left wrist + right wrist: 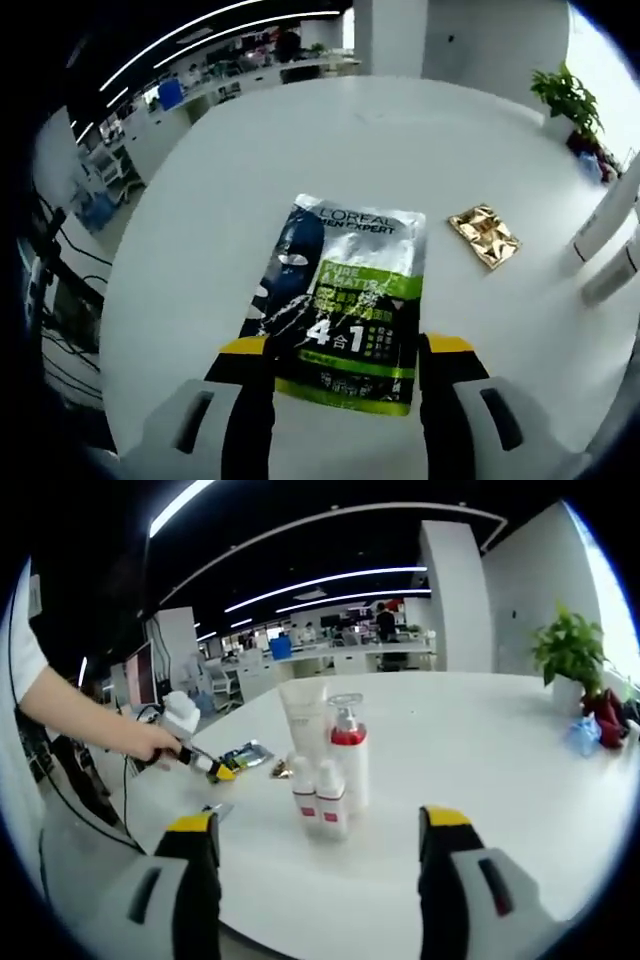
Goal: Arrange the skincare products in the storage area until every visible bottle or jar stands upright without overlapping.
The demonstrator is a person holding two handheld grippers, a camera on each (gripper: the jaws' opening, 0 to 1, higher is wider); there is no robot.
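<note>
A dark L'Oreal sachet point(340, 300) with a green band lies flat on the white round table point(300, 150). My left gripper point(345, 350) is open, its yellow tips on either side of the sachet's near end. A small gold sachet point(484, 235) lies to the right. In the right gripper view, a white tube point(303, 720), a pump bottle with a red band point(347, 745) and two small bottles point(304, 790) stand upright in a tight group. My right gripper point(320, 825) is open just before them. The left gripper point(220, 772), held by a hand, hovers by the dark sachet point(245, 755).
White bottles point(610, 215) stand at the right edge of the left gripper view. A potted plant point(570, 645) and a blue object point(585, 735) sit at the table's far right. Desks and people fill the office behind. Bare table point(480, 730) lies right of the bottles.
</note>
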